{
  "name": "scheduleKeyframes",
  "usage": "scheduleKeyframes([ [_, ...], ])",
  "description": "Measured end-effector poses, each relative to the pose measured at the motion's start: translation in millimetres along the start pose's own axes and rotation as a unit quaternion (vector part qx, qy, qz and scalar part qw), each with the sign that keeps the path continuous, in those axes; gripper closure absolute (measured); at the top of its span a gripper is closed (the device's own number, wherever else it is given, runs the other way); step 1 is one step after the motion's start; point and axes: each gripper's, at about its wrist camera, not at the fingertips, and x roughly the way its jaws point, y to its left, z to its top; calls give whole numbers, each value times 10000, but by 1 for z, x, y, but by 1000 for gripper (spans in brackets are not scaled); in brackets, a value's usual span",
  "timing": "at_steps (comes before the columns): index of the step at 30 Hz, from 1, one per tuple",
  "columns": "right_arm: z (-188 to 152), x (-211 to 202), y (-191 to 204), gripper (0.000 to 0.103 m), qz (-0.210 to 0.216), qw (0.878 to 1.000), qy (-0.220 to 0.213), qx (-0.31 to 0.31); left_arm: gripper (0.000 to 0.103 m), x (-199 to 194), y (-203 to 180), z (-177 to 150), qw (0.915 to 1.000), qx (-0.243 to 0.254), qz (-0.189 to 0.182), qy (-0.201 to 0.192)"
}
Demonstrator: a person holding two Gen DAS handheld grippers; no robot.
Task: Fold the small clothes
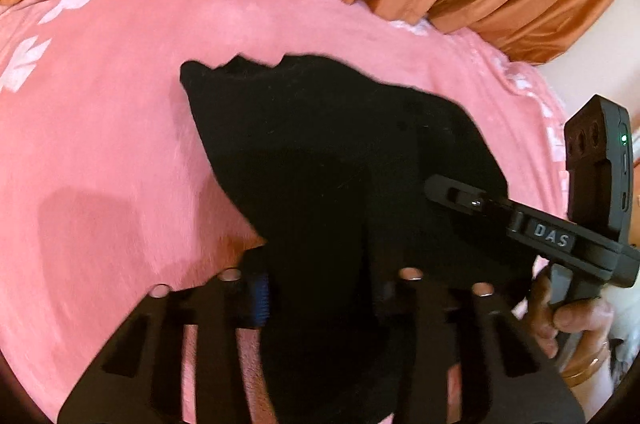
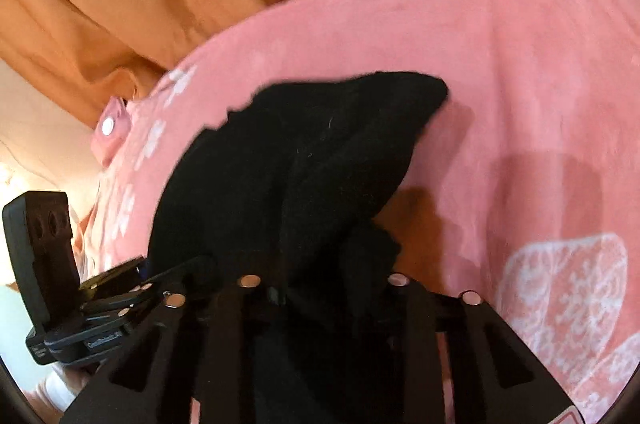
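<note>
**Inspector:** Jaws first. On the left gripper they are drawn in close, with the black garment bunched between them. The right gripper reads the same in its own view: jaws narrow, black cloth pinched in the gap.

**Clerk:** What differs between views?

**Inspector:** The left wrist view shows the right gripper from the side at the frame's right edge, tip against the garment, with the person's right hand on its handle. The right wrist view shows a patterned white patch on the pink blanket and a small pink device near the orange curtain.

**Clerk:** Garment position?

**Inspector:** Stretching forward from both jaws, over the blanket; whether it touches is unclear.
</note>
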Motion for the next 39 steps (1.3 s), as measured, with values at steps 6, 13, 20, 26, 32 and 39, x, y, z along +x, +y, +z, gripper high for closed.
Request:
scheduleKeyframes([
  [6, 21, -44, 74, 83, 378, 9950, -812, -448, 76, -70, 4, 35, 9970, 86, -224, -735],
  [13, 52, -82, 149, 83, 1307, 9694, -1926, -781, 75, -180, 31, 68, 9801, 445, -110, -1932],
  [20, 65, 48, 136, 66, 168, 9974, -688, -138, 62, -114, 151, 74, 9866, -342, 1093, -1160],
  [26, 45, 57, 147, 74, -70, 9988, -349, -347, 58, -107, 171, 36, 9842, -803, 1310, -879],
  [32, 13, 92, 174, 75, -1043, 9857, 161, -1311, 46, -87, 153, 14, 9811, -470, 1777, -601],
  [39, 11, 120, 144, 73, -476, 9948, 527, -726, 46, -64, 171, -10, 9812, -580, 1809, -327],
])
